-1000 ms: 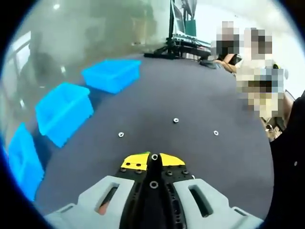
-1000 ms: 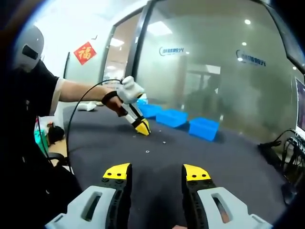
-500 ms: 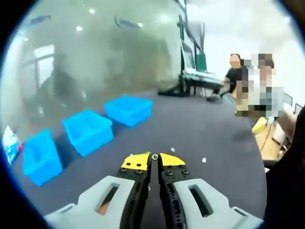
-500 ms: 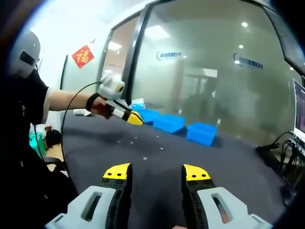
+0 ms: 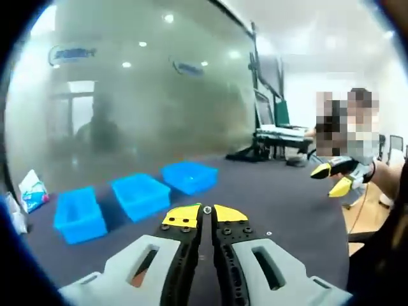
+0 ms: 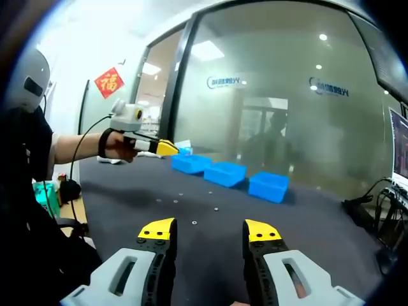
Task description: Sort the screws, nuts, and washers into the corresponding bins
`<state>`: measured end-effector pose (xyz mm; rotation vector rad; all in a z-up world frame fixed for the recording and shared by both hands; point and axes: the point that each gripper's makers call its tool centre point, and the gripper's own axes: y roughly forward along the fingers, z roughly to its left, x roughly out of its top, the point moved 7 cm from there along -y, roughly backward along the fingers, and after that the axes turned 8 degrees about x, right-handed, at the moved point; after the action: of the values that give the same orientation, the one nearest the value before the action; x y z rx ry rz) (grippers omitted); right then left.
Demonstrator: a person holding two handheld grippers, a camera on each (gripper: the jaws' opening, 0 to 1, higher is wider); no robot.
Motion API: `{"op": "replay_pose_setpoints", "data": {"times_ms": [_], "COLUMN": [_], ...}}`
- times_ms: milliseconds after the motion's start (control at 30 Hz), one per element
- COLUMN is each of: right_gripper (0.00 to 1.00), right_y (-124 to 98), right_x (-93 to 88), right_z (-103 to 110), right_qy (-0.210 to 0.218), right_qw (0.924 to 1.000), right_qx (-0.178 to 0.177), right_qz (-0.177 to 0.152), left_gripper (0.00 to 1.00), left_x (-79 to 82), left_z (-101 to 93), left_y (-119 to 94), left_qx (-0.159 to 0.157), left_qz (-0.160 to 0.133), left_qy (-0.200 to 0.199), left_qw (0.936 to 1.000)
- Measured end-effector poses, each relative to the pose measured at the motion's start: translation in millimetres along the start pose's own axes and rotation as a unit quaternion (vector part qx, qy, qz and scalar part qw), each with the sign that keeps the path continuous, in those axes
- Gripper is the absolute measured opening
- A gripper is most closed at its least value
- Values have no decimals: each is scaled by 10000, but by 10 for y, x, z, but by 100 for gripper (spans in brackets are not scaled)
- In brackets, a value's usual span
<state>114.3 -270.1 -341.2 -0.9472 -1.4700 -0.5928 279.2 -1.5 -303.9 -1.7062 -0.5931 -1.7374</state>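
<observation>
Nut (image 5: 206,209) pinched at left gripper (image 5: 206,213) tips above table (image 5: 280,197)

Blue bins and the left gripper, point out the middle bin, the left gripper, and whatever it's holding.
middle blue bin (image 5: 141,194), left gripper view, front wall.
left gripper (image 5: 206,211), left gripper view, where the yellow tips meet.
small silver part (image 5: 207,208), left gripper view, pinched at the tips; kind unclear.

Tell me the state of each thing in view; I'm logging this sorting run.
Left gripper: shut on a small metal piece, raised above the table.
Right gripper: open, holding nothing.
Three blue bins: upright in a row, contents hidden.
Small metal parts: loose on the dark table, unsorted.
</observation>
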Motion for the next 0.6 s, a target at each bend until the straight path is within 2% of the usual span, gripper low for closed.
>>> {"op": "replay_pose_setpoints", "data": {"times_ms": [100,267,367,433,600], "right_gripper": [38,38,38,38,38], "right_y": [2,4,7,8,12], "right_x": [4,3,-9,-25,-45], "right_z": [7,17,21,24,24], "right_qy": [-7,14,34,36,78], "right_qw": [10000,10000,10000,10000,10000], "right_qx": [7,18,27,37,39], "right_qz": [-12,-36,-32,-9,-12], "left_gripper": [4,4,4,4,4], "left_x": [15,59,55,66,93], "left_z": [160,566,804,940,1281], "left_y": [-8,20,55,92,203], "left_qx": [218,772,1077,1213,1584], "left_qz": [-72,-197,-123,-129,-41], "left_qy": [-75,-173,-403,-251,-239], "left_qw": [9997,9967,9933,9922,9871]}}
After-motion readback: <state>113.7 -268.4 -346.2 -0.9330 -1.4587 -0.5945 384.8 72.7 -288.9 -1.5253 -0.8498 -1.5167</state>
